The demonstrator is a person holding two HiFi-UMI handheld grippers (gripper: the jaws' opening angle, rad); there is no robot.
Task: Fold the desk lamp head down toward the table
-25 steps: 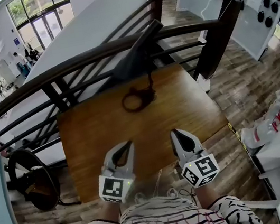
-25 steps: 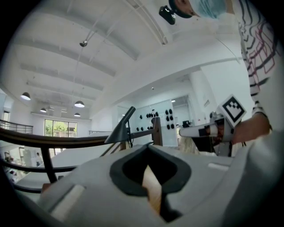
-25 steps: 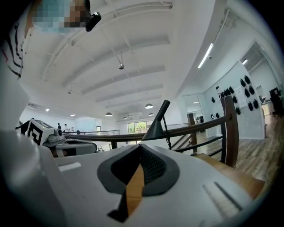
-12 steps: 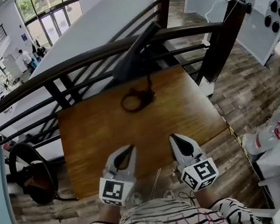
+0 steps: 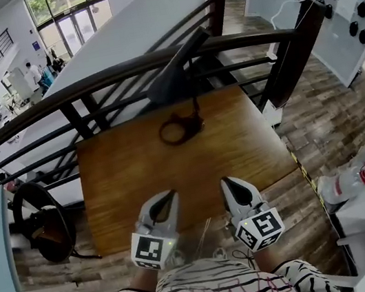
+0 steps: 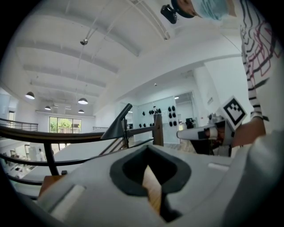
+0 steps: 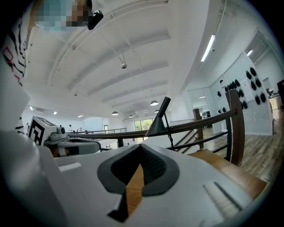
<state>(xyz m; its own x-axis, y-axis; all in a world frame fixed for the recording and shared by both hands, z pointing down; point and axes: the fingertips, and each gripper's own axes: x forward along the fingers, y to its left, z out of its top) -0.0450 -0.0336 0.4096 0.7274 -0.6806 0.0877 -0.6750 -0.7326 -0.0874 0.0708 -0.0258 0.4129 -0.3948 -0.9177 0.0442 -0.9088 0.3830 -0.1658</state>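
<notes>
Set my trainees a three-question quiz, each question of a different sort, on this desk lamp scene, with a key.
1. True or false: the left gripper is holding the lamp head.
2. Multiple choice: where on the table is the lamp base?
A) in the far half, toward the railing
B) at the near edge, between the two grippers
C) hanging off the right side
3. Fill in: the right gripper has its fingers ____ (open or shut), with nothing between them.

Key: 1 false, since it sits at the near edge, apart from the lamp; 2 A; 3 shut.
</notes>
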